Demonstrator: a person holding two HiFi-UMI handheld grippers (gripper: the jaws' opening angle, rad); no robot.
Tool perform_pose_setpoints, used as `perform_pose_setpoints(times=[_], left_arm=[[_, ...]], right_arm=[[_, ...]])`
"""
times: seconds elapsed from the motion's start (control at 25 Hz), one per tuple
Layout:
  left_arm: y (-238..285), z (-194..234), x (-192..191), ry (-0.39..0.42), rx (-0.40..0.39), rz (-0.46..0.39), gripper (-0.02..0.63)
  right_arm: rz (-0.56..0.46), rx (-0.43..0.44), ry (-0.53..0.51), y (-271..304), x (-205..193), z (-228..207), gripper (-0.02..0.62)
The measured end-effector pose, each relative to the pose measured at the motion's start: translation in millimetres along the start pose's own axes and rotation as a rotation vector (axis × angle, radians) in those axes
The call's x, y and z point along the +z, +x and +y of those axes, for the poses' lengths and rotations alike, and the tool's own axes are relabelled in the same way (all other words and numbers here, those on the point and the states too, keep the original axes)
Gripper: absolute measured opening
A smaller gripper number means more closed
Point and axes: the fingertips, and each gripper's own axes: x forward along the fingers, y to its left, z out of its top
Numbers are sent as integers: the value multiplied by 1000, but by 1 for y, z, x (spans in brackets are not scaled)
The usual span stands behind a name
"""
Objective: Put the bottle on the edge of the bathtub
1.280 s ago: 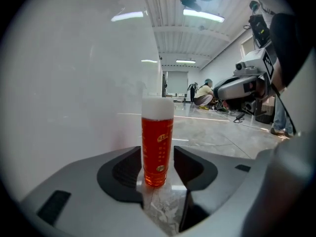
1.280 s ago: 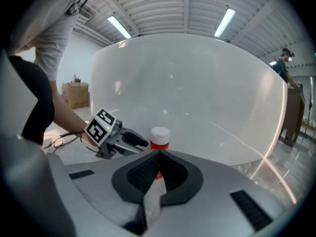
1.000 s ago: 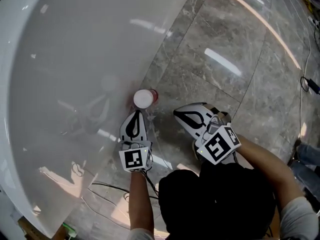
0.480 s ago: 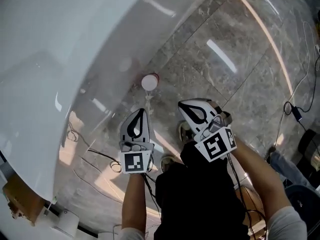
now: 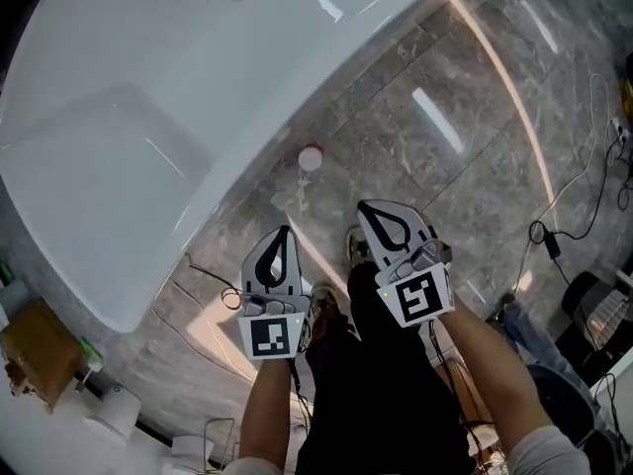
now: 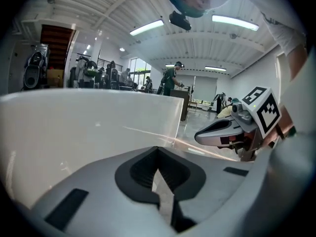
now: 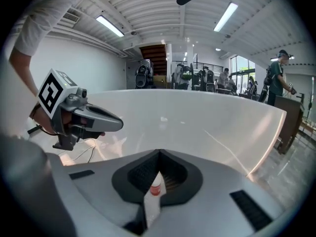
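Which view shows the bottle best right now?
The head view. The bottle stands in plain sight on the floor beside the bathtub, seen from above. The right gripper view gives only a narrow sliver, white with a red band. The left gripper view does not show it.

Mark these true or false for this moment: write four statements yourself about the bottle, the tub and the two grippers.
1. The bottle stands on the floor beside the bathtub. True.
2. The left gripper grips the bottle. False: its jaws are together with nothing in them, and the bottle stands apart, ahead of it.
3. The right gripper is shut and empty. True.
4. The bottle rests on the bathtub's edge. False: it is down on the floor, at the foot of the tub's outer wall.
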Motion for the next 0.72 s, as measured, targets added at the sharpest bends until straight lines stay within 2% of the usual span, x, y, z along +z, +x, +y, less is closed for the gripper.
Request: perform_pose_setpoints(times=[0.2,0.32,0.52,0.72], left_arm=[[-42,11,56,-59,82,-6,9],[-74,15,90,-59,115,-30,9],[-132,13,140,-57,126,-52,9],[-197,11,178,-75,123,-69,9]], right_arm=[[-41,-15,11,-29,70,11,6],[-54,-42,6,-45,99,23,6],[-98,-48,12,-81,153,49,6],[-136,-94,30,-131,217,78,6]])
